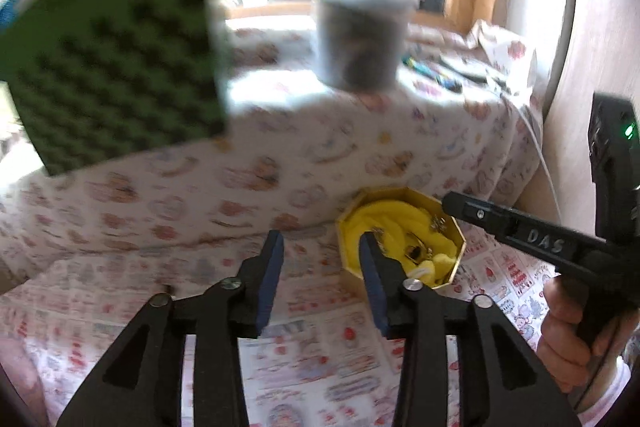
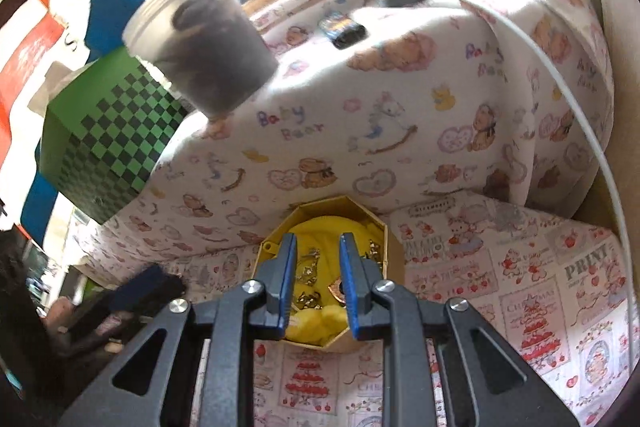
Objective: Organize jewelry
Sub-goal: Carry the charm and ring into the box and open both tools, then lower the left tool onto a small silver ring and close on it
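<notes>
1. Between the blue-padded fingers of the right gripper (image 2: pixel 318 277): a narrow gap, nothing clamped; it hangs over the jewelry box (image 2: pixel 348 205).
2. Left gripper (image 1: pixel 320 277): fingers parted wider, empty, just left of the box.
3. Box: gold, octagonal, open, lined with crumpled yellow cloth (image 2: pixel 332 231); small gold jewelry pieces (image 2: pixel 308 301) lie on it.
4. Under it: printed bedding (image 2: pixel 520 291); behind, a teddy-print pillow (image 2: pixel 360 107).
5. Further back: green checkered box (image 2: pixel 116 135), blurred.

The octagonal gold cardboard jewelry box (image 2: pixel 394 251) sits open and upright on the patterned cloth, against a raised fold of printed fabric. Crumpled yellow cloth lining (image 2: pixel 324 233) fills its interior. Small gold-coloured jewelry pieces (image 2: pixel 310 301) lie scattered on the lining.
</notes>
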Available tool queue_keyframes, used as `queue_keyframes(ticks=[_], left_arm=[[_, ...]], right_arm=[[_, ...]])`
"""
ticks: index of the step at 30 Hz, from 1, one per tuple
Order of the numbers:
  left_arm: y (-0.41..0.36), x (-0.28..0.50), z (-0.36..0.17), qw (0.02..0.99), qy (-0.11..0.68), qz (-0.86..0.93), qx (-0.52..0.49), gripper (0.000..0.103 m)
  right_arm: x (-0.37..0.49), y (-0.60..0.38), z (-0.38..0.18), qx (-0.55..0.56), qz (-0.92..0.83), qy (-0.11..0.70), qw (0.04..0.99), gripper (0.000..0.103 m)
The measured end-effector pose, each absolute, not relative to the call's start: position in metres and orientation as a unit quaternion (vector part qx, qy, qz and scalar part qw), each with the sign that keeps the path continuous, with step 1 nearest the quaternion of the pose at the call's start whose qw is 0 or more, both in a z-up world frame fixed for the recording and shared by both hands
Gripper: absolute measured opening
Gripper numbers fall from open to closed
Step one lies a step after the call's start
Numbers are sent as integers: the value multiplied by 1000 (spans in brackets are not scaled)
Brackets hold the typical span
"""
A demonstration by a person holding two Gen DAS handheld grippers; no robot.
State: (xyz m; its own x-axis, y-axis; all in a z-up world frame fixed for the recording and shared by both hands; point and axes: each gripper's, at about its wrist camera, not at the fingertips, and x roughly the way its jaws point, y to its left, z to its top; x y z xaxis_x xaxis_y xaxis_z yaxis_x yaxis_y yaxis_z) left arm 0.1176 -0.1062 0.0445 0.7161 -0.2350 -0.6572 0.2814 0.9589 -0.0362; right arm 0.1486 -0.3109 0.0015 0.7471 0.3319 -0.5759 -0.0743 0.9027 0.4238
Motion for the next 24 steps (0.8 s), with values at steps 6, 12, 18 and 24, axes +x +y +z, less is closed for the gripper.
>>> queue_keyframes(ticks=[6,12,18,24], left_arm=[[-69,95,76,949,296,-112,7,51],[-30,91,81,959,274,-77,-3,70],[0,101,56,955,293,-43,-9,71],[26,117,22,946,320,-33,-42,71]], right_arm=[[136,-286,11,133,113,304,937,28],[124,-259,13,70,106,276,953,44],[124,-244,4,33,79,264,961,66],[122,-238,-6,14,63,249,966,90]])
